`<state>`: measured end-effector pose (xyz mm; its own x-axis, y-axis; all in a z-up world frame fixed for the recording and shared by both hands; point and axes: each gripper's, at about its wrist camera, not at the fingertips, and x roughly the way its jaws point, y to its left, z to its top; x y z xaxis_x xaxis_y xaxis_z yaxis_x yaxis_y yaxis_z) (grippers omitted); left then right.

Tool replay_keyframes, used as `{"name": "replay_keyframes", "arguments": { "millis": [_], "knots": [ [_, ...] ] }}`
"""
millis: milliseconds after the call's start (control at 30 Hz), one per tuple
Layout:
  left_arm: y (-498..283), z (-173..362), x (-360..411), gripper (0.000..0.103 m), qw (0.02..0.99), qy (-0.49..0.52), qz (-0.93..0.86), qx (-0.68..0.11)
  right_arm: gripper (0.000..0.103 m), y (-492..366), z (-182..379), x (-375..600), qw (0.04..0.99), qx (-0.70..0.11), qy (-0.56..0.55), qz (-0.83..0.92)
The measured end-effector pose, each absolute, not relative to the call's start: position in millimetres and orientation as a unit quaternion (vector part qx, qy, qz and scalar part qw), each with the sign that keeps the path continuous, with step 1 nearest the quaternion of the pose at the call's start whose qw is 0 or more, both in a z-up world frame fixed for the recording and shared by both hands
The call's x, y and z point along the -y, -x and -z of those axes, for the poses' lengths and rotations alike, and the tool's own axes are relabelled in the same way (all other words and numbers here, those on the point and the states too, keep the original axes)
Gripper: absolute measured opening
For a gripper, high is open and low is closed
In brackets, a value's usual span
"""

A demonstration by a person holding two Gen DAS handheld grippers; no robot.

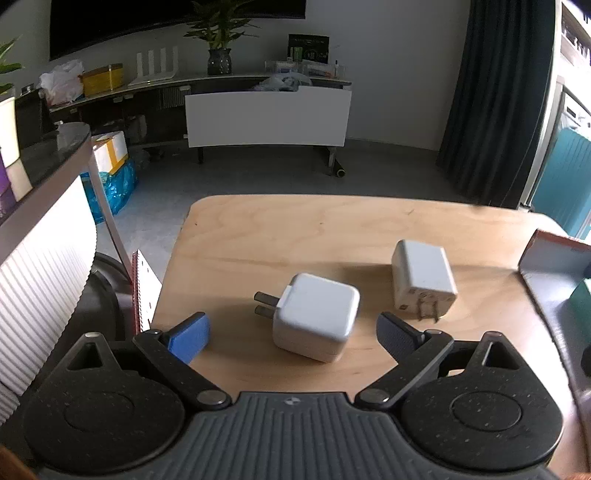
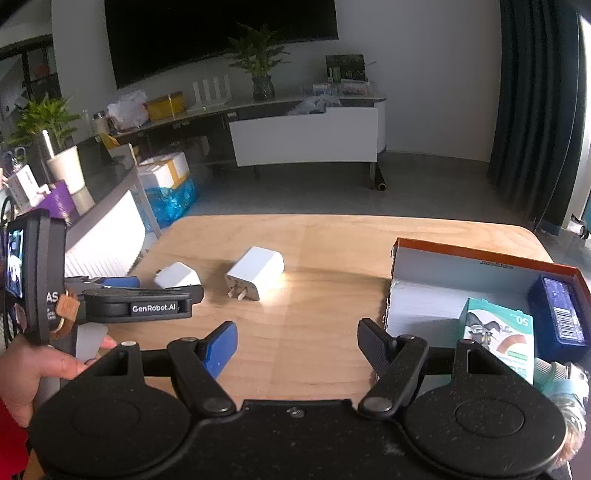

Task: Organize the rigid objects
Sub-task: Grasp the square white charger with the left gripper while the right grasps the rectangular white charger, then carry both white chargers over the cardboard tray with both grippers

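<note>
- The near charger lies on the table, prongs toward 9 o'clock, between the left gripper's wide-open fingers.
- It looks rigid, light and smooth; flat opposite sides suit gripping.
- A second charger sits at 1 o'clock.
- The box holds packages at 3 o'clock.
- The right gripper is wide open and holds nothing.

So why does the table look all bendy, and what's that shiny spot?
Left wrist view: the fisheye lens curves the table edges. Right wrist view: window light makes a bright glare patch beside the far charger; the dark screen bows too.
</note>
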<state>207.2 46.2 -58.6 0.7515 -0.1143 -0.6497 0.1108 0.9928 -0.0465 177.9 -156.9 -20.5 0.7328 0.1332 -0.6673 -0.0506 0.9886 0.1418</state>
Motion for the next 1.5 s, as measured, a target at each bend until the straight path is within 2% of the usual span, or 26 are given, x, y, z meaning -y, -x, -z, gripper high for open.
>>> {"name": "replay_keyframes", "arguments": {
  "millis": [100, 233, 800, 833, 900, 933, 967, 1167, 1500],
  "knots": [
    [-208, 60, -45, 0.092, 0.94, 0.003, 0.069, -0.334, 0.085, -187, 25, 154, 0.928, -0.363, -0.066, -0.047],
    [-207, 58, -42, 0.06, 0.945, 0.001, 0.08, -0.317, 0.085, -200, 30, 149, 0.927, -0.365, -0.077, -0.046],
    [-206, 38, -71, 0.059, 0.94, 0.069, 0.024, -0.332, 0.087, -293, 67, 100, 0.912, -0.4, -0.09, -0.022],
    [-206, 38, -71, 0.059, 0.94, 0.067, 0.021, -0.333, 0.084, -298, 71, 97, 0.909, -0.407, -0.084, -0.023],
    [-206, 37, -71, 0.059, 0.94, 0.073, 0.021, -0.334, 0.068, -299, 72, 89, 0.916, -0.396, -0.055, -0.019],
    [-206, 36, -70, 0.059, 0.94, 0.073, 0.022, -0.333, 0.054, -298, 73, 87, 0.917, -0.395, -0.044, -0.017],
    [-205, 36, -69, 0.059, 0.94, 0.072, 0.023, -0.331, 0.05, -296, 72, 87, 0.918, -0.395, -0.038, -0.017],
    [-195, 28, -63, 0.059, 0.942, 0.077, 0.042, -0.325, 0.05, -260, 59, 100, 0.918, -0.392, -0.053, -0.028],
    [-138, -1, -42, 0.059, 0.945, 0.066, 0.054, -0.316, 0.05, -170, 1, 114, 0.931, -0.354, -0.063, -0.057]
  ]
}}
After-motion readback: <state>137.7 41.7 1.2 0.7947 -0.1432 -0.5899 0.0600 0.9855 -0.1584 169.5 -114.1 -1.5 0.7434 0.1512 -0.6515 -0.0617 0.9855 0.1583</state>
